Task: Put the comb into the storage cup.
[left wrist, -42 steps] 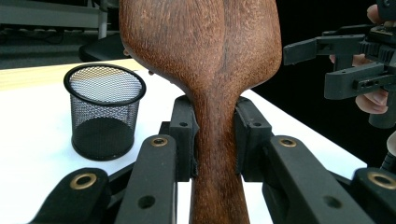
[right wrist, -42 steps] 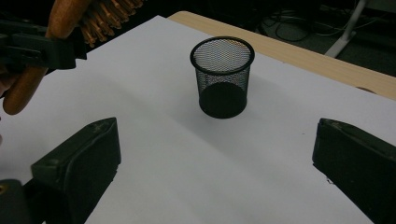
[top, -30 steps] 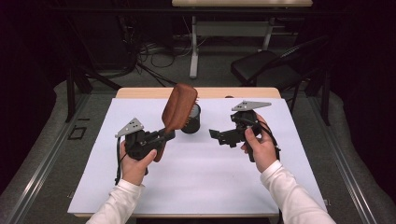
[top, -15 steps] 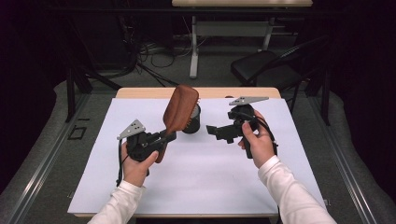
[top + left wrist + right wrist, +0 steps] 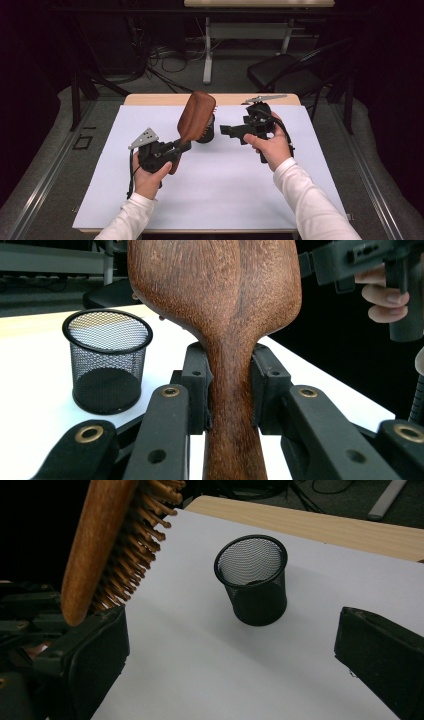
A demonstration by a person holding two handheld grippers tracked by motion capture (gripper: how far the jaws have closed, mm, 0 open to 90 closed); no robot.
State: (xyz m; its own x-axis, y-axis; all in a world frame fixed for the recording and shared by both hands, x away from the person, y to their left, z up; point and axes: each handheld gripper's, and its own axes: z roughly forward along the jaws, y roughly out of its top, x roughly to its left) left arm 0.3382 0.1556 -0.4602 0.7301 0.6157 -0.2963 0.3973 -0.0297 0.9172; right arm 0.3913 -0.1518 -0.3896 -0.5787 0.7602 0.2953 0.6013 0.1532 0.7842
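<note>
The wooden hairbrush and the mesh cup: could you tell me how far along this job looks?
Done: the left claw is clamped on the wooden hairbrush at its handle, lifted off the table. In hand: the brush is held beside the mesh cup. Left: the cup looks empty; the right claw is open, holding nothing.

A lab or recording room; dark curtained walls all round; loose cables [image 5: 150, 60] on grey carpet at 11 o'clock; a black chair [image 5: 285, 75] at 1 o'clock; the white-covered surface [image 5: 225, 190] centre.
</note>
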